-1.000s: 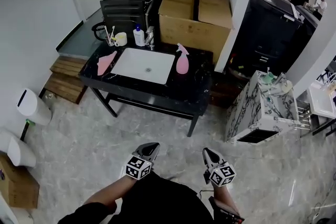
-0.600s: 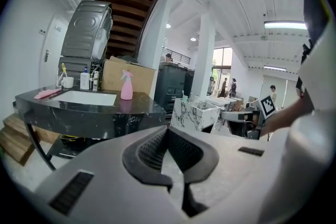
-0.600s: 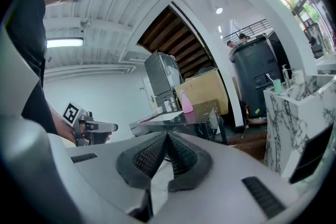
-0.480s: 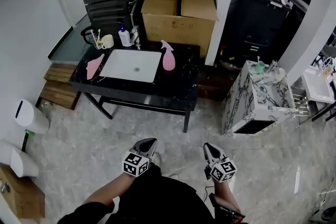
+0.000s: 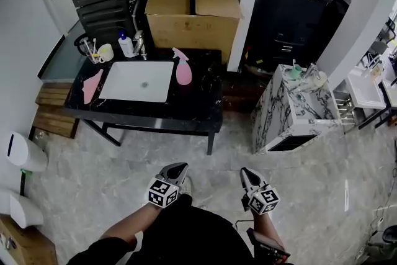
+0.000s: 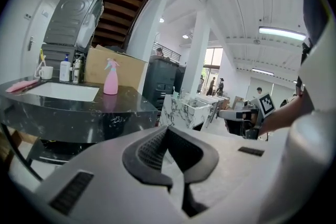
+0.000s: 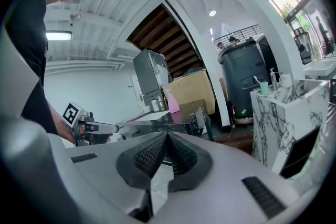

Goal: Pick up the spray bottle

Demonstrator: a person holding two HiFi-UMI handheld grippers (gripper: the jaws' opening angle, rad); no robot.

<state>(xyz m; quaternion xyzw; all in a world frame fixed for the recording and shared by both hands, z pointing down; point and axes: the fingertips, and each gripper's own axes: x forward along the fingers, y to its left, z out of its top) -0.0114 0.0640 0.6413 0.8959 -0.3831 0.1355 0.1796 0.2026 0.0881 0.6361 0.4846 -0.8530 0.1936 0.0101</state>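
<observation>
Glossy marble table (image 5: 205,110), pink tapered spray bottle (image 5: 183,71); left tongs (image 5: 179,166), right tongs (image 5: 246,171) closed, empty

Glossy marble table (image 5: 205,105), seemingly plastic spray bottle (image 5: 183,73)

Your left gripper (image 6: 167,131) fills the lower frame from four to eight o'clock, its jaws pressed together with nothing between them. At ten o'clock, a pink spray bottle (image 6: 110,77) stands upright on a black marble surface (image 6: 113,107), just right of a white sink basin (image 6: 63,92). A cardboard box (image 6: 127,68) sits behind the bottle.
</observation>
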